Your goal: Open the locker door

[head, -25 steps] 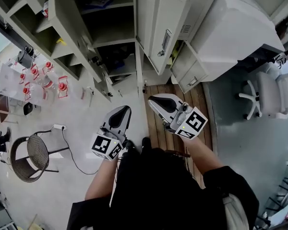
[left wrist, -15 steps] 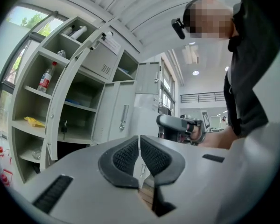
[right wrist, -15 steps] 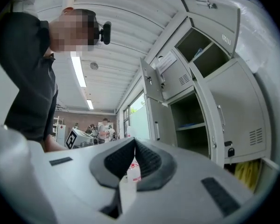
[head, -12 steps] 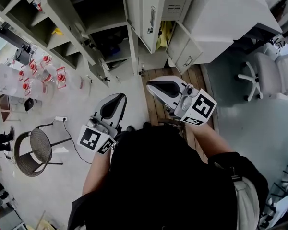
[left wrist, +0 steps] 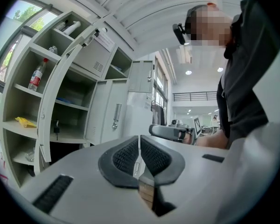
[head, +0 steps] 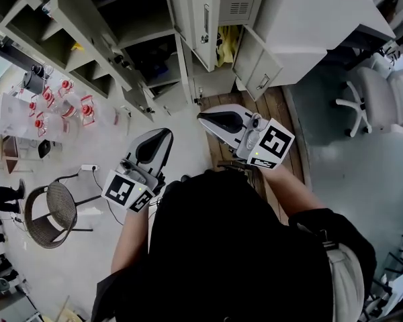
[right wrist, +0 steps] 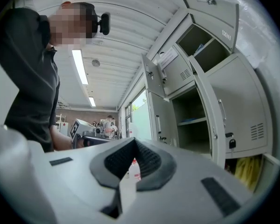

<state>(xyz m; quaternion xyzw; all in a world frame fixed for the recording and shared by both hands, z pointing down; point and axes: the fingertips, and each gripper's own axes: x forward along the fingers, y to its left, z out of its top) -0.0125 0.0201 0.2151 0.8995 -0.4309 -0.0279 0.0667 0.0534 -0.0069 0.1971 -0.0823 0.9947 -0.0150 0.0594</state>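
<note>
A bank of grey lockers fills the top of the head view. One locker door (head: 203, 20) with a long handle stands swung open, and a yellow item (head: 223, 44) shows behind it. My left gripper (head: 162, 134) is shut and holds nothing, well short of the lockers. My right gripper (head: 205, 119) is also shut and empty, below the open door. In the left gripper view the shut left gripper (left wrist: 140, 139) points at a handled door (left wrist: 115, 115). In the right gripper view the shut right gripper (right wrist: 133, 143) has an open door (right wrist: 206, 111) to its right.
A low grey cabinet (head: 260, 76) stands right of the lockers on a wooden platform (head: 277, 116). A white office chair (head: 379, 106) is at the right. A wicker chair (head: 46, 213) and a table with red-capped bottles (head: 60, 106) are at the left. A cable (head: 97, 186) lies on the floor.
The lockers have slid up and left in the head view. Both grippers stay shut and empty; the left one has drifted left, and the right one has risen slightly.
</note>
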